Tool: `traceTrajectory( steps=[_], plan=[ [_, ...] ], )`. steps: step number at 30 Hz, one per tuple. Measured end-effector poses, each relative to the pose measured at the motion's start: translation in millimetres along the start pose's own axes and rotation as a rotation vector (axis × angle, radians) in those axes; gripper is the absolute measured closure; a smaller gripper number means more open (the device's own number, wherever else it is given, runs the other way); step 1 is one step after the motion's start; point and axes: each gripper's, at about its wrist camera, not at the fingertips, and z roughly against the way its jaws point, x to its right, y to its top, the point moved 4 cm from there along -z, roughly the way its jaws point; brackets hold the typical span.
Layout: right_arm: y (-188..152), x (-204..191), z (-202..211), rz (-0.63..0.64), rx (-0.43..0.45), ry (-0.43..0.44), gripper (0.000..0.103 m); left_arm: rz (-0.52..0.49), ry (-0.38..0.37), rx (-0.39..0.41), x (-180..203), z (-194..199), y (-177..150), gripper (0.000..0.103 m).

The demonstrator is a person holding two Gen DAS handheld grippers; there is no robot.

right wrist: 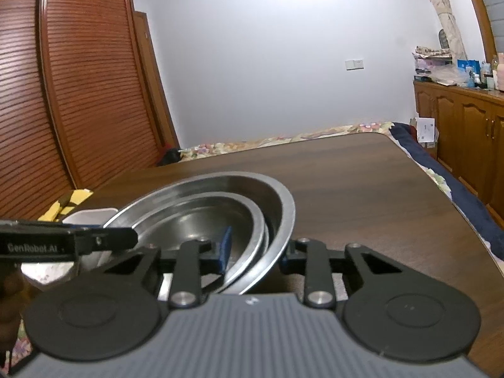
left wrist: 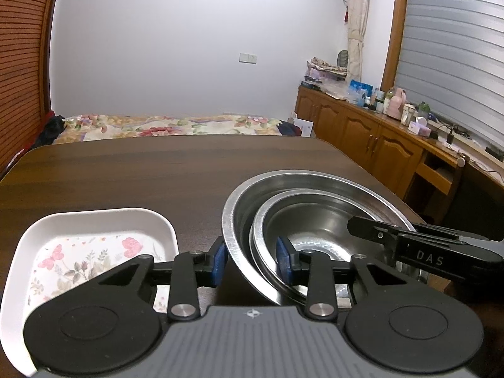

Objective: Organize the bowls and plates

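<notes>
Two steel bowls sit nested on the dark wooden table (left wrist: 126,173), a small bowl (left wrist: 315,217) inside a large bowl (left wrist: 315,179). My left gripper (left wrist: 250,256) straddles their left rims, one blue pad against the large bowl's outer wall and the other inside the small bowl. At the opposite side my right gripper (right wrist: 255,252) clamps the rims of the large bowl (right wrist: 220,182) and small bowl (right wrist: 195,220); its outer pad is hidden behind the wall. A white square plate (left wrist: 94,252) with butterflies and flowers lies left of the bowls.
The far half of the table (right wrist: 362,189) is bare wood. Beyond it lies a bed with a floral cover (left wrist: 173,126). Wooden cabinets (left wrist: 362,132) crowded with bottles and boxes line the right wall. A slatted wardrobe (right wrist: 78,94) stands at the left.
</notes>
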Motion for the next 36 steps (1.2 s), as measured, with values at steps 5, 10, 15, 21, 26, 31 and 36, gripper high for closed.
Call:
traceTrajectory(
  steps=[5, 10, 15, 21, 26, 31, 36],
  plan=[
    [2, -1, 2, -0.003, 0.014, 0.004, 0.075, -0.009, 0.006, 0.016, 2, 4, 6, 0.067],
    [10, -5, 8, 0.003, 0.032, 0.014, 0.075, -0.01, -0.004, 0.036, 1, 12, 16, 0.067],
    [20, -8, 11, 0.009, 0.044, 0.018, 0.075, -0.012, -0.008, 0.051, 1, 20, 25, 0.067],
    [28, -12, 13, 0.012, 0.054, 0.024, 0.075, -0.01, -0.006, 0.067, -1, 29, 31, 0.067],
    [33, -17, 13, 0.019, 0.058, 0.03, 0.075, -0.012, -0.002, 0.078, -3, 36, 36, 0.067],
    [37, -22, 13, 0.026, 0.064, 0.041, 0.075, -0.008, 0.007, 0.086, -6, 44, 37, 0.067],
    [38, -30, 13, 0.035, 0.066, 0.056, 0.075, -0.001, 0.023, 0.096, -5, 56, 36, 0.067]
  ],
)
